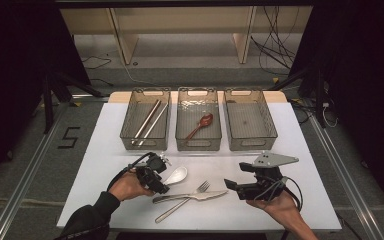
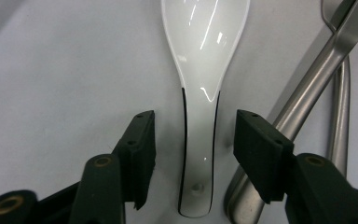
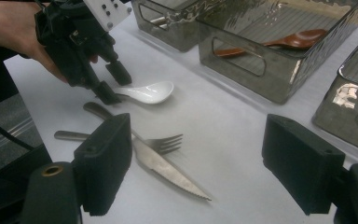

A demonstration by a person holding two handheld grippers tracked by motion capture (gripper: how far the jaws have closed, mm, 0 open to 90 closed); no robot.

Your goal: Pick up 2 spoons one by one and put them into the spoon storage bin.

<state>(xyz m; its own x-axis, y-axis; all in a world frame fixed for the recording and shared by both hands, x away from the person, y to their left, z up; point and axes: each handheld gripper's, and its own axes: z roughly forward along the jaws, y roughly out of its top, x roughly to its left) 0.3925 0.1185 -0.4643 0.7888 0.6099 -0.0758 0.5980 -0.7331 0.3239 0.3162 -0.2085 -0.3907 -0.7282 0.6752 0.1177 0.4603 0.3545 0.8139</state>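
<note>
A white ceramic spoon (image 1: 176,175) (image 2: 200,70) (image 3: 147,92) lies on the white table. My left gripper (image 1: 163,176) (image 2: 195,135) (image 3: 114,84) is lowered over its handle. One black jaw stands on each side of the handle, and a narrow gap shows between each pad and the handle. A steel knife (image 1: 210,194) (image 3: 172,172) and a fork (image 1: 172,211) (image 3: 165,142) lie crossed just beside the spoon. My right gripper (image 1: 237,176) (image 3: 198,158) hovers open at the right, with nothing between its jaws.
Three clear bins stand in a row at the back. The left bin (image 1: 130,131) holds metal chopsticks (image 1: 147,120), the middle bin (image 1: 181,131) a red-brown spoon (image 1: 200,126), and nothing lies in the right bin (image 1: 270,131). Metal handles (image 2: 307,88) lie close to my left gripper's right jaw.
</note>
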